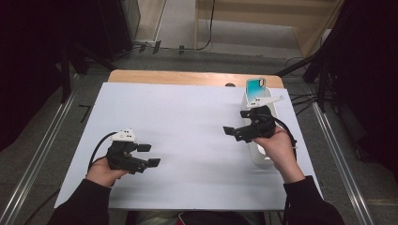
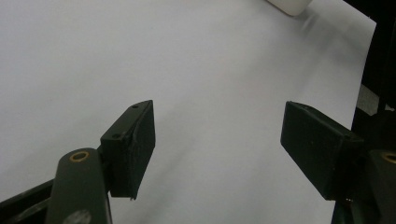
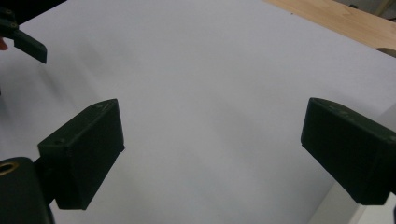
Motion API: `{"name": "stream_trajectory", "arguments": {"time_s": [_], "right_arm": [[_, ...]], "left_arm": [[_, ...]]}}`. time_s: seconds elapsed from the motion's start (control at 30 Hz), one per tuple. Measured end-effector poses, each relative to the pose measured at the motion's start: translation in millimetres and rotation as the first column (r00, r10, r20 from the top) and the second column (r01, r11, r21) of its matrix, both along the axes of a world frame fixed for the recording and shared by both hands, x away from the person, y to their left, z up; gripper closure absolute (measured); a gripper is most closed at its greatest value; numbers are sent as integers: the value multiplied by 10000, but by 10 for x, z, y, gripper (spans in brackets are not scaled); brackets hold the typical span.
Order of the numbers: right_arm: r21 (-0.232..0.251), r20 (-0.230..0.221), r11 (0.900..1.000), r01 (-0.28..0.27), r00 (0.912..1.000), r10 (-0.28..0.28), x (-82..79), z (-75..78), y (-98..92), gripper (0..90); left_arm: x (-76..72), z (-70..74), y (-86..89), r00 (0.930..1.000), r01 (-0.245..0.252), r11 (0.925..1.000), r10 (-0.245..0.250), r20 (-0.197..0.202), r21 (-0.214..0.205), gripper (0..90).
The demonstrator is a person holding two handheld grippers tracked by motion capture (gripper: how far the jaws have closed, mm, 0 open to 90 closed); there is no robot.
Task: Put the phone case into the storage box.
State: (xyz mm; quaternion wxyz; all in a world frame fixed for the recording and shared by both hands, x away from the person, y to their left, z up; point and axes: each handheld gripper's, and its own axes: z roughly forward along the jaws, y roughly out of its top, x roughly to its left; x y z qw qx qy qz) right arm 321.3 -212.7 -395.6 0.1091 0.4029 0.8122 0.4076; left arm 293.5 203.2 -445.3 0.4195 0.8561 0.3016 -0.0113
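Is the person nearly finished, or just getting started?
Just starting, it seems. Nothing looks done: the phone stands in its white holder at the table's right side. Both the left gripper and right gripper are open and empty. Any picking up is still left.

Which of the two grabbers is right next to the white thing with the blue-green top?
The right gripper. It hovers beside the white tray at the table's right edge, whereas the left gripper is far across the white sheet.
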Motion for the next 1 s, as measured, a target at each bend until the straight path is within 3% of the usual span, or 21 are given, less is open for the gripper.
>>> {"name": "stream_trajectory", "arguments": {"time_s": [1.0], "right_arm": [[335, 35, 9932, -1115, 9938, 1114, -466, -187, 6, 50]], "left_arm": [[-15, 6, 24, 10000, -87, 10000, 87, -2, -21, 258]]}}
